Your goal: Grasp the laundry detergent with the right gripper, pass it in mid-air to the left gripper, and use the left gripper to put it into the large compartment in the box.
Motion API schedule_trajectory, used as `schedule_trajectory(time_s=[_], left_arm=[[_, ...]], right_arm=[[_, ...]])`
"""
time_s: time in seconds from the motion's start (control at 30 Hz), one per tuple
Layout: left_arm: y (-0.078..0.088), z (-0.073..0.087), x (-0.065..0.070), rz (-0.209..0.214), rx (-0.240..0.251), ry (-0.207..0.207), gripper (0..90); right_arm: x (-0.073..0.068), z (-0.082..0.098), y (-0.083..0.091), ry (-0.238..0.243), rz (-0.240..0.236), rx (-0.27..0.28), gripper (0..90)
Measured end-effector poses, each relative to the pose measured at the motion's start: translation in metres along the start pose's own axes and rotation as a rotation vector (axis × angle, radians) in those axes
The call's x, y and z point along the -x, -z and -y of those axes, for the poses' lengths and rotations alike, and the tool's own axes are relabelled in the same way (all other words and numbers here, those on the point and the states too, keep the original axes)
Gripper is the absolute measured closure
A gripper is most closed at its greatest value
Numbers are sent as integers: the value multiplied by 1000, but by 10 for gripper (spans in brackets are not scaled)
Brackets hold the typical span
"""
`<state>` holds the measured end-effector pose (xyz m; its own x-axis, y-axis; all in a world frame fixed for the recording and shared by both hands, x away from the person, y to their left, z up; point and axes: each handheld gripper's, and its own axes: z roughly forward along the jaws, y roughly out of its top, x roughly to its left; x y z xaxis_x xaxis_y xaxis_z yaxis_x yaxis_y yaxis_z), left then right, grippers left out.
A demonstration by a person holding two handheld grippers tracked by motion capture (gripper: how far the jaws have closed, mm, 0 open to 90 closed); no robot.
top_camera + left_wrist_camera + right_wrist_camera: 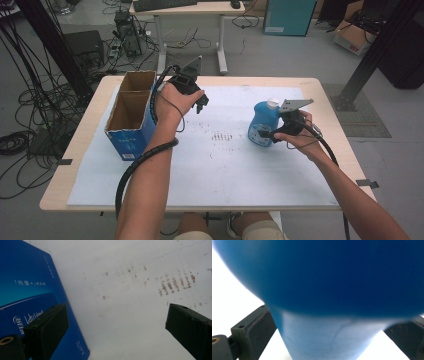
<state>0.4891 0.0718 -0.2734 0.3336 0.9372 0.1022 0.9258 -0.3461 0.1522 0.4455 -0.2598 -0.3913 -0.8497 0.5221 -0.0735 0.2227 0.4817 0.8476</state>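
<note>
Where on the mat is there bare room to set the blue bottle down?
The widest bare stretch is the near half of the white mat, between the two forearms. The far middle, between the left tool and the blue bottle, is also free. The cardboard box crowds the left edge.

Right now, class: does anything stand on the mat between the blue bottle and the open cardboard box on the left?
Nothing visible does. The blue bottle stands upright on the white mat, between the jaws of the right tongs. The mat across to the cardboard box shows only marks. The left tongs hang open above it, beside the box.
</note>
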Motion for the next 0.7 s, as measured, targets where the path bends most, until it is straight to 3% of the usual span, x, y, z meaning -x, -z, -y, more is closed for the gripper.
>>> schedule_trajectory(time_s=[0.7], left_arm=[[3, 0, 4, -6, 12, -6, 53]], right_arm=[[-4, 1, 1, -9, -4, 40, 22]])
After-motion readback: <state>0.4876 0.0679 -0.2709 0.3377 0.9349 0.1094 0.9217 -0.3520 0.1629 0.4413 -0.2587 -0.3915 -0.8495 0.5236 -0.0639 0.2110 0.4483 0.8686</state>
